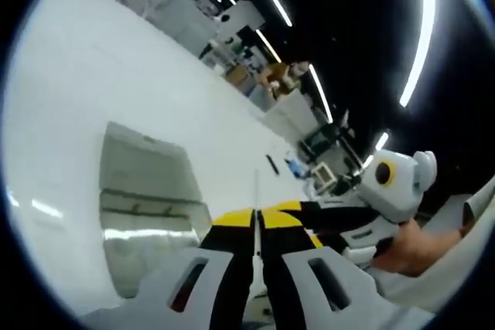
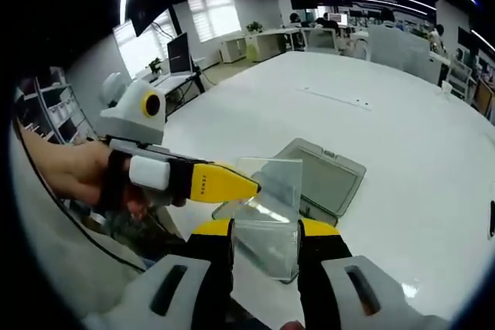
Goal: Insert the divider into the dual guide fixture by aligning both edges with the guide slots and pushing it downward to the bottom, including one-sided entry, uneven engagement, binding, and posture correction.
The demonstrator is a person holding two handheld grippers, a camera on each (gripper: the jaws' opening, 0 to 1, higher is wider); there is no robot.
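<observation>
The divider [image 2: 271, 218] is a clear thin plate held in the air above the white table [image 2: 402, 113]. My left gripper [image 2: 251, 185] comes in from the left with yellow tips shut on the plate's left edge. In the left gripper view, the divider [image 1: 256, 191] shows edge-on as a thin line between the shut jaws of my left gripper [image 1: 256, 218]. My right gripper [image 2: 265, 229] holds the plate across its width, both side edges against the jaws. The grey guide fixture [image 2: 329, 179] lies flat on the table just beyond the plate, and the fixture [image 1: 147, 191] sits left of the jaws.
My right gripper [image 1: 313, 218] reaches in from the right, with a hand [image 1: 406, 245] behind it. A hand [image 2: 69, 171] holds the left gripper at the table's near edge. Desks and monitors [image 2: 332, 17] stand far behind the wide white table [image 1: 93, 75].
</observation>
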